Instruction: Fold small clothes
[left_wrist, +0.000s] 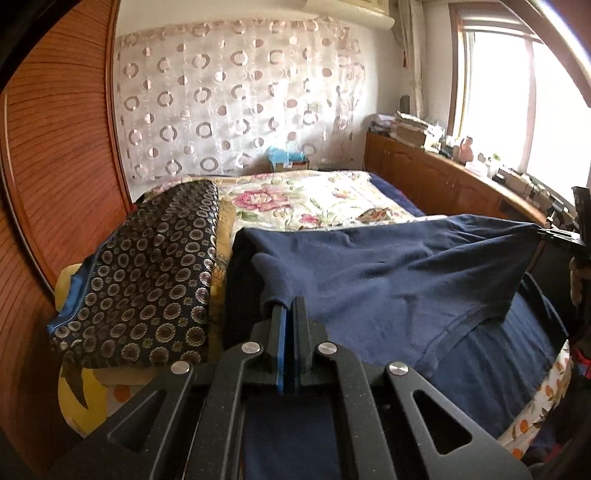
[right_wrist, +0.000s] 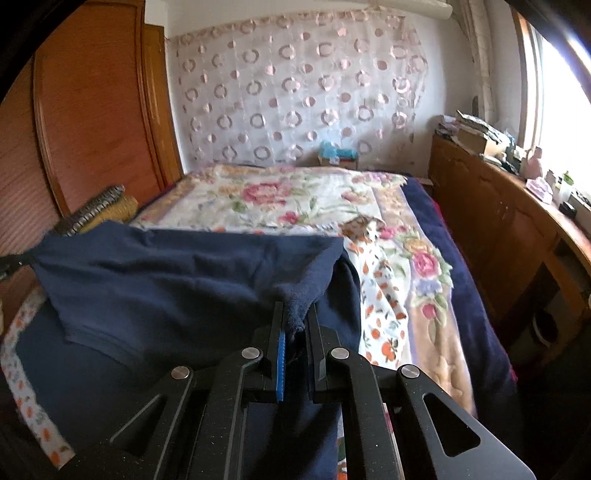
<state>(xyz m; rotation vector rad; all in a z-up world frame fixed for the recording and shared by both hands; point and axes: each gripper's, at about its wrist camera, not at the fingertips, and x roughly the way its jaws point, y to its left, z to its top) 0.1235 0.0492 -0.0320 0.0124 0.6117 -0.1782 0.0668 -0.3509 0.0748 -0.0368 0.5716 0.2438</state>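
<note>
Left wrist view: both tools clamped on navy garment (left_wrist: 388, 266) corners, lifted over bed (left_wrist: 314, 195).
Left tool (left_wrist: 290, 306) pinches thin fabric; right tool (right_wrist: 295, 317) holds a bunched corner. Risk: slippage if stretched taut.

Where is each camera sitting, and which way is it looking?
Left wrist: sits on the left tool, looks along its fingers over the bed toward the dotted curtain; its own tool pinches the navy garment, and the right tool shows at the far right.
Right wrist: sits on the right tool, faces the same way; its tool grips the garment's other corner, and a dark bit of the left tool shows at the left edge.
Shared: garment, floral quilt, curtain, window cabinet.
</note>
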